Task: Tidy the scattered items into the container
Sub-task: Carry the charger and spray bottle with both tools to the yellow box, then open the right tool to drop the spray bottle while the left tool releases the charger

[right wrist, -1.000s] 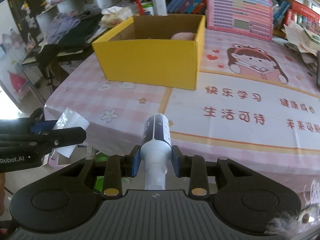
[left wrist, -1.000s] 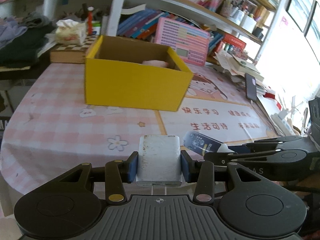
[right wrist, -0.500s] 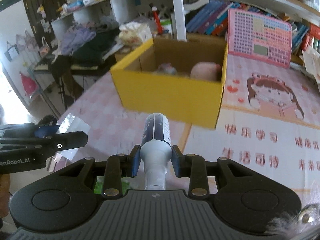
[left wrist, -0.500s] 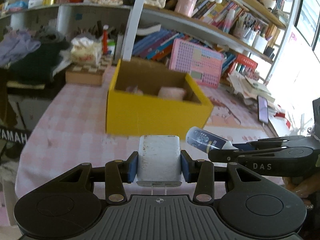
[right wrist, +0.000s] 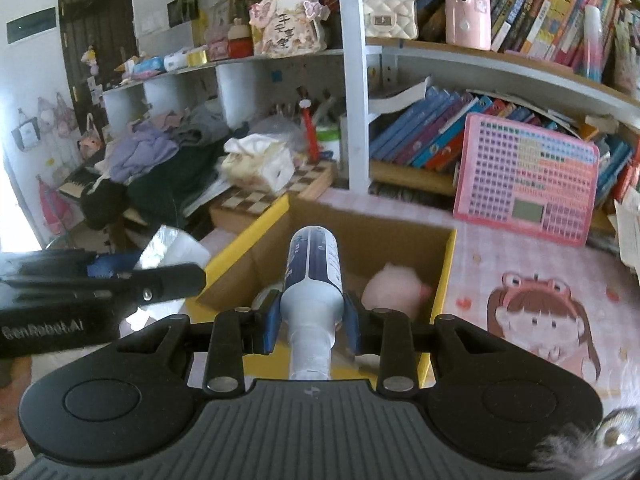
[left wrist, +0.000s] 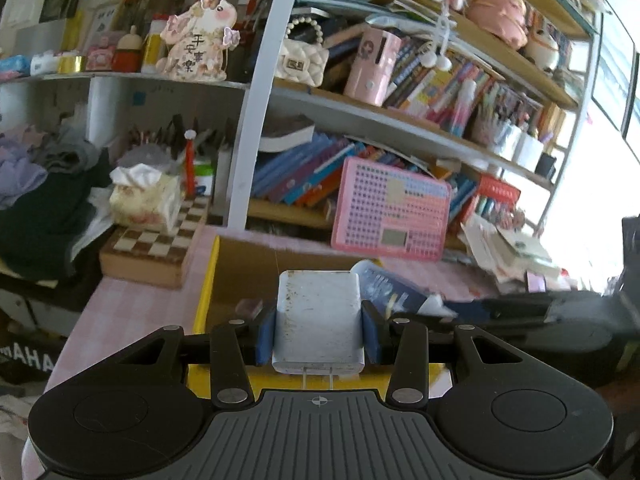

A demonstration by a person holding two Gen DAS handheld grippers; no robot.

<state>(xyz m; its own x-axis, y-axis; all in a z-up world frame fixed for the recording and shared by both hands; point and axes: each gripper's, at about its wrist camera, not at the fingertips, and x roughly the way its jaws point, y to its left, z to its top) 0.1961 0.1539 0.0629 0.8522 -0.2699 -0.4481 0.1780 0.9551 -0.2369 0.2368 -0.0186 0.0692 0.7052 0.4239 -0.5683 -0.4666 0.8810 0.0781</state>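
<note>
My left gripper (left wrist: 318, 330) is shut on a scuffed white charger block (left wrist: 318, 320) whose prongs point back at the camera. It hangs over the near wall of the open yellow cardboard box (left wrist: 208, 280). My right gripper (right wrist: 311, 316) is shut on a white and dark blue tube (right wrist: 314, 268), held above the same box (right wrist: 446, 276). A pink plush toy (right wrist: 394, 288) lies inside the box. In the left wrist view the tube (left wrist: 384, 284) shows to the right of the charger. In the right wrist view the left gripper (right wrist: 160, 276) reaches in from the left edge.
A pink keyboard toy (right wrist: 528, 184) leans against the bookshelf behind the box. A chessboard box (left wrist: 152, 248) with a tissue pack (left wrist: 144, 200) on it stands left of the box. Papers (left wrist: 508, 248) pile at the right. The table wears a pink checked cloth (right wrist: 520, 248).
Both grippers rose and moved forward with their loads, from the table's near edge to above the yellow box. The box now fills the lower view and its inside shows.
</note>
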